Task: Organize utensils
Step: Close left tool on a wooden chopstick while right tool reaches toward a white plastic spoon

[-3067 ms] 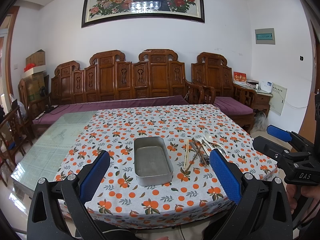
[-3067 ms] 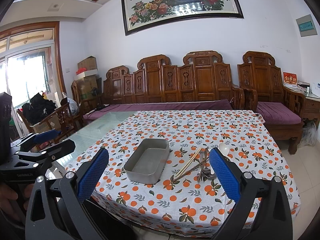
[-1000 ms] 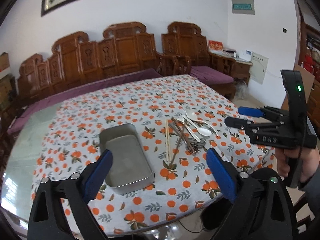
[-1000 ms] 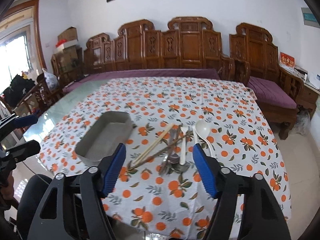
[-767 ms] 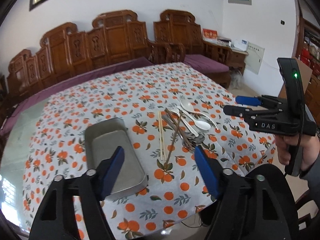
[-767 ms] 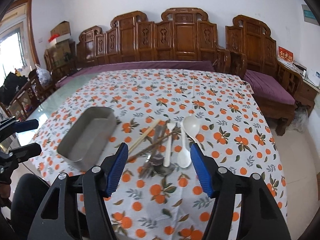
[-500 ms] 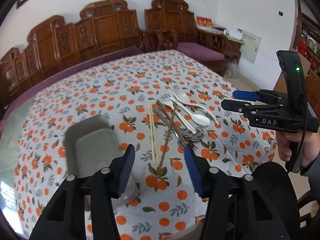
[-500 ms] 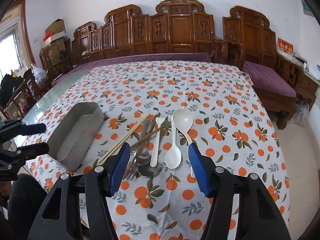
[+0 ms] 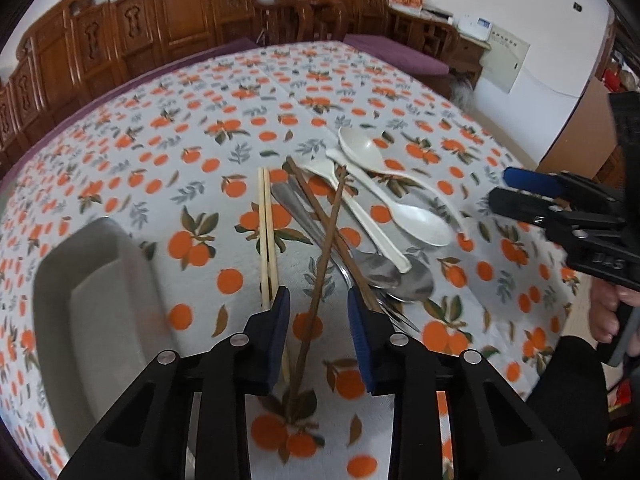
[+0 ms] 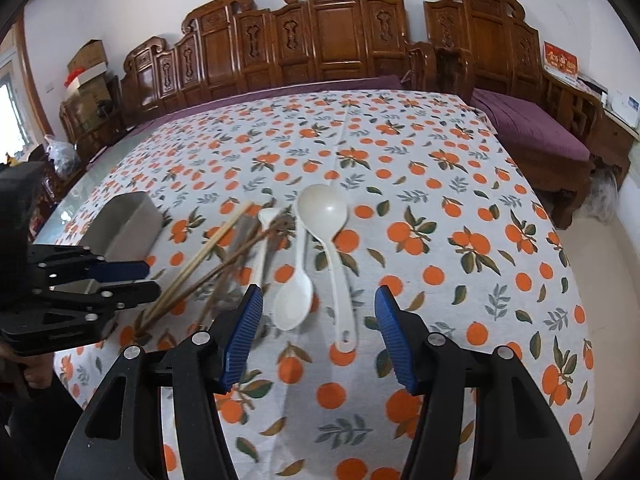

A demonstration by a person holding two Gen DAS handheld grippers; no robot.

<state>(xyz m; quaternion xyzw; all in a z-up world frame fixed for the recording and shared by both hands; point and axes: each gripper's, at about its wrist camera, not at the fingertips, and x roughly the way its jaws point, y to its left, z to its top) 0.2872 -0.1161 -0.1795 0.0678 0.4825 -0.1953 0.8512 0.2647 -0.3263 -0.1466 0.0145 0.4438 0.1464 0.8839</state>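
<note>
Left wrist view: a grey metal tin (image 9: 100,300) is seen on the left of the orange-print tablecloth (image 9: 224,92), and nothing is seen in it. Just right of it lies a pale chopstick pair (image 9: 266,236), then two dark chopsticks (image 9: 326,240) crossed over metal spoons (image 9: 400,276), with white spoons (image 9: 384,208) beyond. The left gripper (image 9: 316,312) is pointed steeply down over the near end of one dark chopstick; its jaws are closing, the stick lies between the blue pads, and no pressing on it is seen. The right gripper (image 9: 520,188) is seen at the right edge, gripped by a hand (image 9: 608,312).

Right wrist view: the tin (image 10: 128,220) is seen at the left, its inside hidden. A white ladle (image 10: 326,216) and a white spoon (image 10: 294,300) lie side by side, handles crossing. The right gripper (image 10: 318,328) is held tilted down above them, jaws about half open, both spoon ends between the pads, nothing clamped. The left gripper (image 10: 116,280) is seen at the left over the chopsticks (image 10: 208,256).
</note>
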